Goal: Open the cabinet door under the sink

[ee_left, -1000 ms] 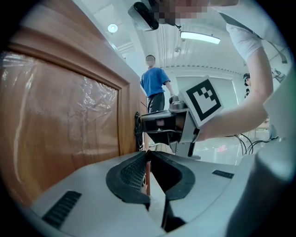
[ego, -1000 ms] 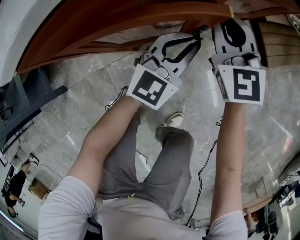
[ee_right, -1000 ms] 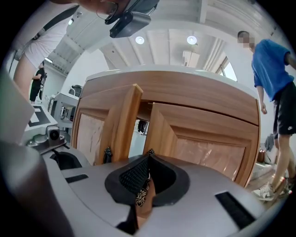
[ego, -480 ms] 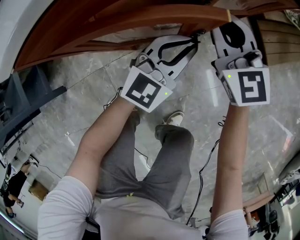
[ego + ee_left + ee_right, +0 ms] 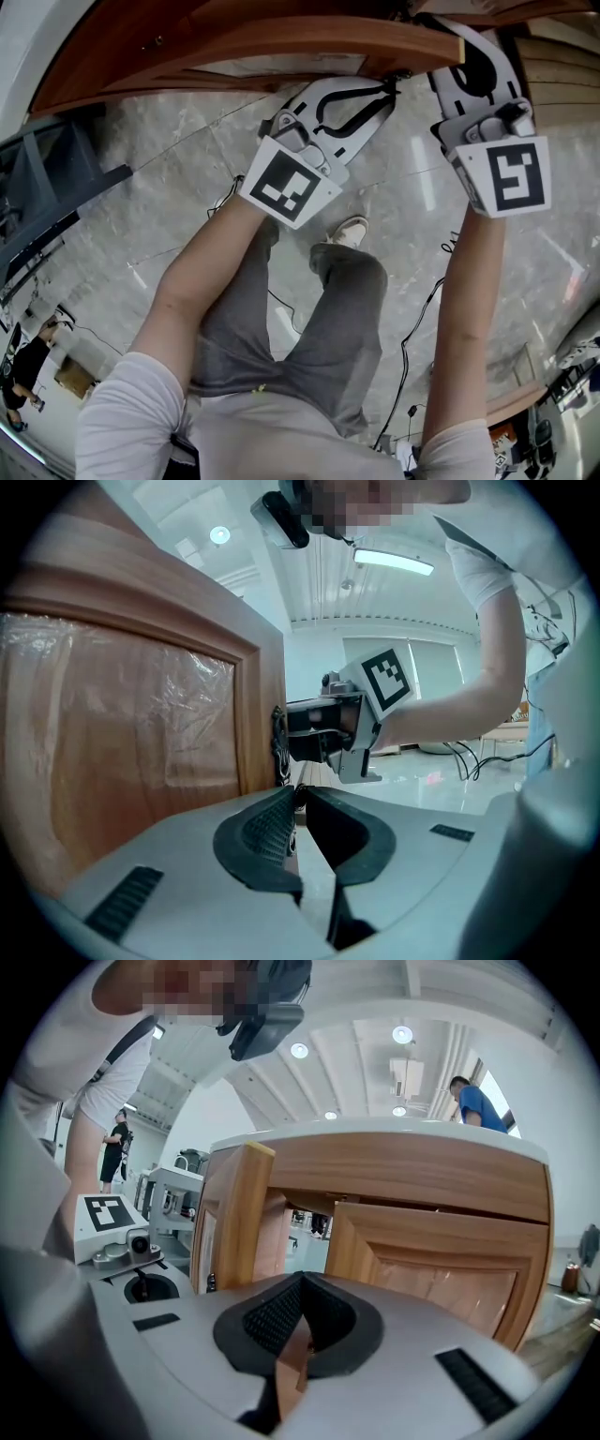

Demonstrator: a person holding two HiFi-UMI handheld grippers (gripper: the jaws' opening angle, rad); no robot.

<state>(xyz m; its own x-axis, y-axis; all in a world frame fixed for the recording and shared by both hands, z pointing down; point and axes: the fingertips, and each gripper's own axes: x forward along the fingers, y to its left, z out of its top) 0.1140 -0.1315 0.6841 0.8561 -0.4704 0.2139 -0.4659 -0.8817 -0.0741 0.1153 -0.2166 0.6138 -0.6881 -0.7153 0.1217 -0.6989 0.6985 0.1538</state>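
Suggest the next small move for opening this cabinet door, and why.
Probably draw the right gripper back toward the person, swinging the cabinet door wider. Its jaws are shut with wood between them, and the door looks only partly open. The left gripper is shut beside the door's edge, seemingly holding nothing.

The part-open cabinet door (image 5: 281, 42) bars the way ahead; the marble floor (image 5: 159, 197) below lies open

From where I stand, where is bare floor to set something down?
Bare marble floor: between the dark frame and your left arm, and right of your right arm. Crowded: the cabinet door edge with the left hand-held gripper and right hand-held gripper; cables around your shoe.
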